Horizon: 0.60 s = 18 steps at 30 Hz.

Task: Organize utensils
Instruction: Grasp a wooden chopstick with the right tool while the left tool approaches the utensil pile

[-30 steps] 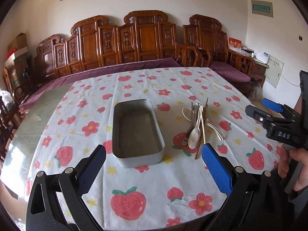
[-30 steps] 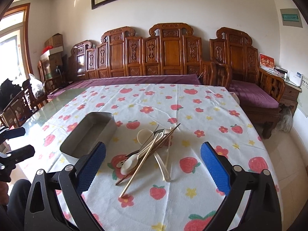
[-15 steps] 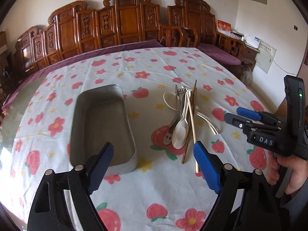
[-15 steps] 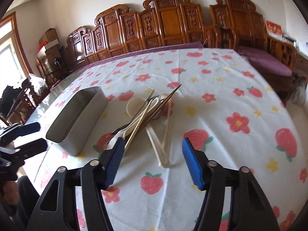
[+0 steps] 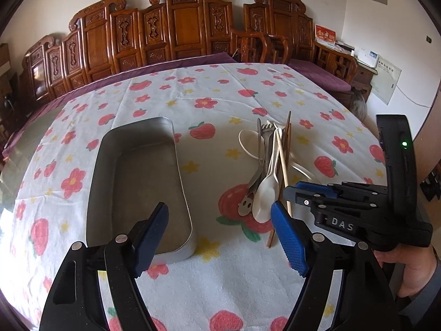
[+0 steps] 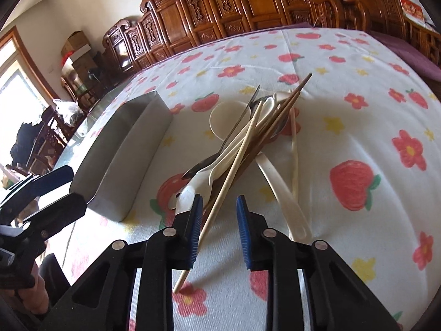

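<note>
While the right gripper is held partly open and empty, the near end of a pale chopstick is found between its jaws. Its long axis runs forward and rightward into the utensil pile. The left gripper is open, nearer the metal tray.

The table's strawberry-print cloth carries a metal tray beside piled utensils.

I see a white tablecloth printed with red strawberries and flowers, a grey metal tray, cream plastic spoons, and blue gripper pads.
</note>
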### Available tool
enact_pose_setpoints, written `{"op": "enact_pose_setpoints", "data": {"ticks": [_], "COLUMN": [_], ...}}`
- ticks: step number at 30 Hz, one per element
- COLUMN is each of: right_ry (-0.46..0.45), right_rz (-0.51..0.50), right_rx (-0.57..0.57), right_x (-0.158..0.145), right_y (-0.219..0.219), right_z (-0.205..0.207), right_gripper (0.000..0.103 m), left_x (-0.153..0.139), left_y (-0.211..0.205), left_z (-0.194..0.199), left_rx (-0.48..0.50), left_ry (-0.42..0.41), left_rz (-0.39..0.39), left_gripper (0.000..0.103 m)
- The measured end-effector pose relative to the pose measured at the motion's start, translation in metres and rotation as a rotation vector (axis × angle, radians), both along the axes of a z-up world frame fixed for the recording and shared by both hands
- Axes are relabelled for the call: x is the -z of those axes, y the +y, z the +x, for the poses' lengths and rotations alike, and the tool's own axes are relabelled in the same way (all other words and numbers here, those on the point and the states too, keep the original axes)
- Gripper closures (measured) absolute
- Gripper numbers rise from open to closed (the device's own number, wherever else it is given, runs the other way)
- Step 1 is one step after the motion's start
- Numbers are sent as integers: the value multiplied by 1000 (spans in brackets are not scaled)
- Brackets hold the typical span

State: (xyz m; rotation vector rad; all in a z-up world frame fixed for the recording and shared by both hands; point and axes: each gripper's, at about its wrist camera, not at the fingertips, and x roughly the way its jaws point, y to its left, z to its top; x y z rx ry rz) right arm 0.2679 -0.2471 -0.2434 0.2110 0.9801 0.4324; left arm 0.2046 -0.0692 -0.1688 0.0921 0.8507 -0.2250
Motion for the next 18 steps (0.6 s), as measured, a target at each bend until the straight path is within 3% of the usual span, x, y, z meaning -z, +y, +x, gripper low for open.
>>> {"op": "enact_pose_setpoints", "data": {"ticks": [4, 6, 9, 18], "right_ry": [42, 58, 80, -8], "right_rz": [26, 50, 87, 106], "right_rx": [-6, -4, 5, 74], "right_x": [8, 8, 7, -25], "right_y": [3, 1, -6, -41], "right_z": [3, 5, 4, -3], "right_gripper": [81, 91, 97, 97], "left_x": [2, 2, 1, 8], "left_y": [0, -1, -3, -18], "left_z": [2, 3, 6, 18], "left_rx": [-5, -7, -9, 26], "left_ry": [2, 2, 0, 16], "left_rz": [12, 18, 25, 32], "left_gripper": [30, 30, 30, 30]}}
